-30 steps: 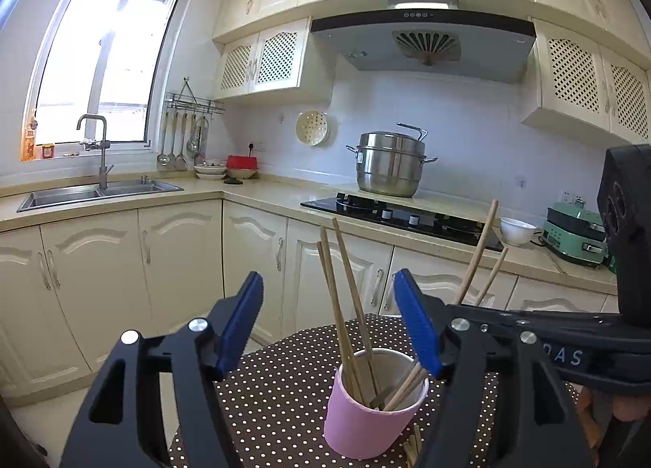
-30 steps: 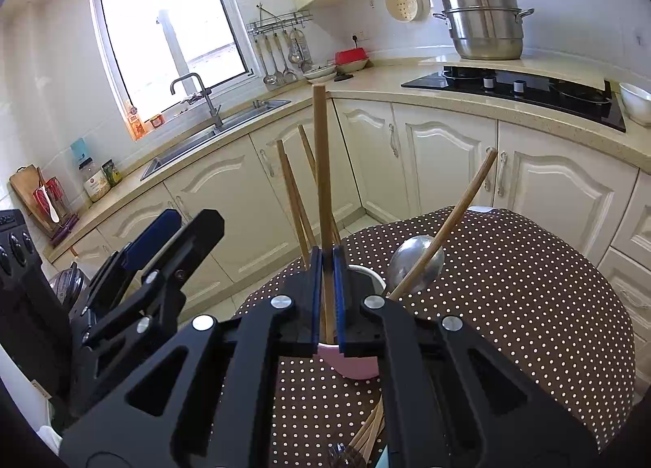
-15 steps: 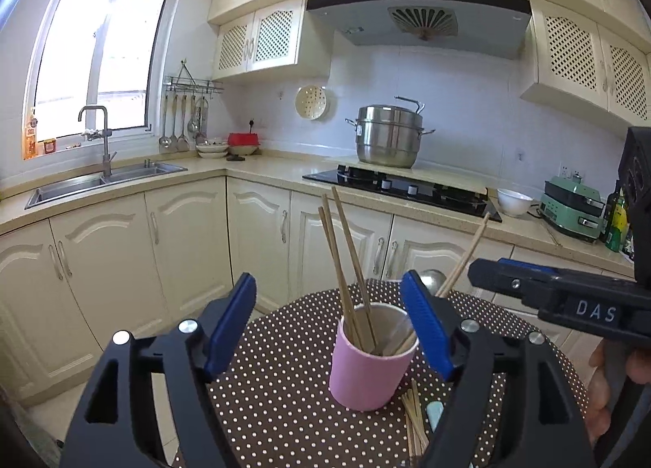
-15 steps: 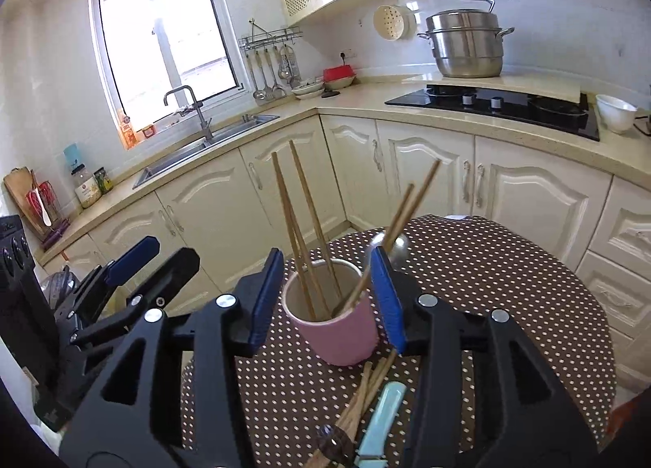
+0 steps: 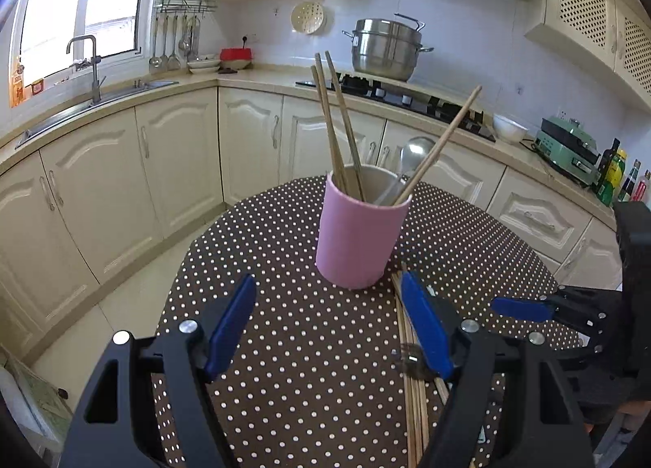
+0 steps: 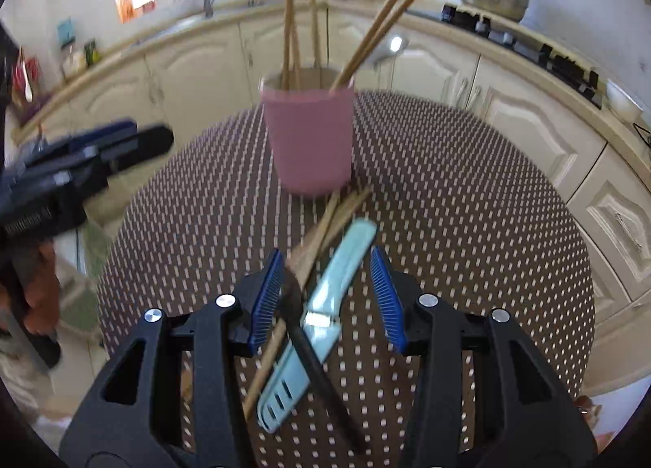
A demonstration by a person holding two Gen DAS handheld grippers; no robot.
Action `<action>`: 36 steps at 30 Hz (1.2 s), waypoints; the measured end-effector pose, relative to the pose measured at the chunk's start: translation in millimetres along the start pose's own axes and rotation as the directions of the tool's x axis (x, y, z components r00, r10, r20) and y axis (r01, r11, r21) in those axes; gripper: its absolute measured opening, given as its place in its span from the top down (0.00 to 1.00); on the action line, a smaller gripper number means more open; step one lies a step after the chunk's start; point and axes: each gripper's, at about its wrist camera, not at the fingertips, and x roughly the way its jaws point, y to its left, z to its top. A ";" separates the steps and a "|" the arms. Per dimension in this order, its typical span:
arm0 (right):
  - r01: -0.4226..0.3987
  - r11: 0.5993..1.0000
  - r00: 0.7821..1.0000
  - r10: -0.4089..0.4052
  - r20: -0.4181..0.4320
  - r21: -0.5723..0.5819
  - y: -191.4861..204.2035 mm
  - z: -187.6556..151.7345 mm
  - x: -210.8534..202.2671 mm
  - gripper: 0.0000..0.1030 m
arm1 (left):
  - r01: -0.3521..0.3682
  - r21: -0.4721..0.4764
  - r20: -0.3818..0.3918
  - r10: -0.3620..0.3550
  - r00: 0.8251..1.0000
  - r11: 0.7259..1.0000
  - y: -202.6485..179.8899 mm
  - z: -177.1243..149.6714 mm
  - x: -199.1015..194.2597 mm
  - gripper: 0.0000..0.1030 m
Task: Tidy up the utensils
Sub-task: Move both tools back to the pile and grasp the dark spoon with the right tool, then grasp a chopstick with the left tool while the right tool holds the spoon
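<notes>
A pink cup (image 5: 358, 232) stands on the dotted round table (image 5: 285, 346) and holds several wooden chopsticks (image 5: 337, 130) and a metal spoon (image 5: 411, 155). It also shows in the right wrist view (image 6: 311, 138). Loose chopsticks (image 6: 325, 224), a light blue knife (image 6: 325, 305) and a dark utensil (image 6: 313, 358) lie in front of the cup. My right gripper (image 6: 327, 297) is open above them, empty. My left gripper (image 5: 329, 329) is open and empty, short of the cup. Loose chopsticks (image 5: 411, 386) lie under its right finger.
Kitchen cabinets and counter (image 5: 244, 85) surround the table, with a sink (image 5: 93, 98) at left and a steel pot (image 5: 386, 49) on the hob. The table edge (image 6: 586, 305) drops off at right.
Both grippers have pulled back and tilted down from the cup. The right gripper, shut on a chopstick a second ago, opened and now hovers over the loose utensils.
</notes>
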 end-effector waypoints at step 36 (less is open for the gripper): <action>-0.006 0.988 0.996 0.020 -0.085 0.157 -55.5 -62.3 14.5 0.88 | 0.070 0.168 -0.339 -0.009 0.941 0.983 -36.5 -53.7 71.8 0.30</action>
